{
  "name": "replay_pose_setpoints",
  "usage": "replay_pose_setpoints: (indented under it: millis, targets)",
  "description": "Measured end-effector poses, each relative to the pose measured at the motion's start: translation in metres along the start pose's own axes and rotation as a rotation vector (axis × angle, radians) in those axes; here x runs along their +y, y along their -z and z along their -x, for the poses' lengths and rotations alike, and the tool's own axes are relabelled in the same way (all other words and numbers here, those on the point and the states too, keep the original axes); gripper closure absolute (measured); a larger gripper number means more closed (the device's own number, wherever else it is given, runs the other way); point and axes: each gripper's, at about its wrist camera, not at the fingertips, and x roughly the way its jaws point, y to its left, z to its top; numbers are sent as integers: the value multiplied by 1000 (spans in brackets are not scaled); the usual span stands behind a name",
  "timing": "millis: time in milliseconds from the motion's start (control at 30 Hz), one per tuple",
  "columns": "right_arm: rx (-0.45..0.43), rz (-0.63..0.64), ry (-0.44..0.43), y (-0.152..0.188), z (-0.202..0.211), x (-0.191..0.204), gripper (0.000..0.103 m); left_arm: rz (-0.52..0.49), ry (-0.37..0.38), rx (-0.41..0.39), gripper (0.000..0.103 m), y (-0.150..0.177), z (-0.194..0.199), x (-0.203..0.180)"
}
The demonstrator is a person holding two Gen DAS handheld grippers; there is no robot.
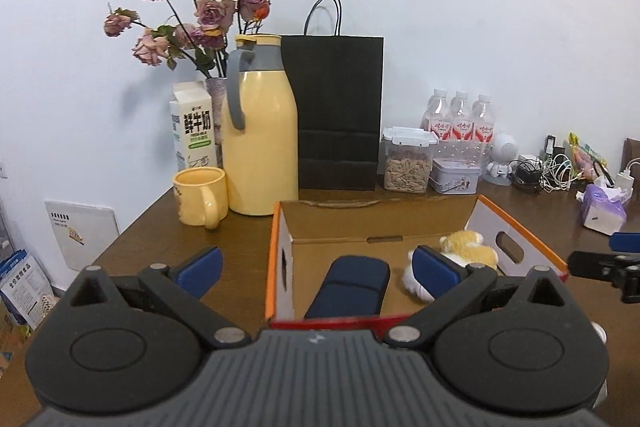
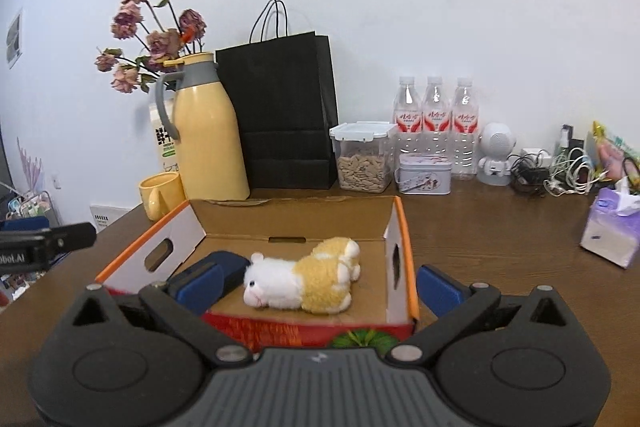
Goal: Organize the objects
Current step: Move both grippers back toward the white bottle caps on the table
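Note:
An open cardboard box (image 1: 516,227) with orange rims and a red front stands on the brown table; it also shows in the right wrist view (image 2: 188,227). Inside lie a dark blue case (image 1: 352,287) on the left and a white-and-yellow plush toy (image 2: 304,279) on the right. The case (image 2: 228,261) is partly hidden behind my right gripper's left finger. The plush (image 1: 468,247) is partly hidden behind my left gripper's right finger. My left gripper (image 1: 318,269) is open and empty, above the box's near left corner. My right gripper (image 2: 318,285) is open and empty, just before the box's front.
Behind the box stand a yellow mug (image 1: 200,195), a yellow thermos jug (image 1: 260,131), a milk carton (image 1: 192,131), dried roses, a black paper bag (image 1: 336,111), a seed jar (image 1: 408,163), a tin (image 1: 456,175), three water bottles, a white robot figure, tangled cables and a tissue pack (image 2: 612,227).

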Motion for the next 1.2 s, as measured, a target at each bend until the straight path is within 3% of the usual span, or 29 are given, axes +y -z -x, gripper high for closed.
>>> replay_pose_setpoints:
  millis: [300, 633, 1000, 1200]
  targets:
    - [-9, 40, 36, 44, 52, -1, 0, 9, -20, 37, 0, 38, 31, 22]
    - [44, -1, 91, 86, 75, -19, 0, 67, -56, 104, 0, 72, 46, 41]
    - [94, -72, 155, 101, 54, -55, 3, 96, -77, 136, 0, 82, 43, 45]
    - [155, -55, 171, 94, 19, -67, 18, 95, -82, 150, 0, 83, 36, 42]
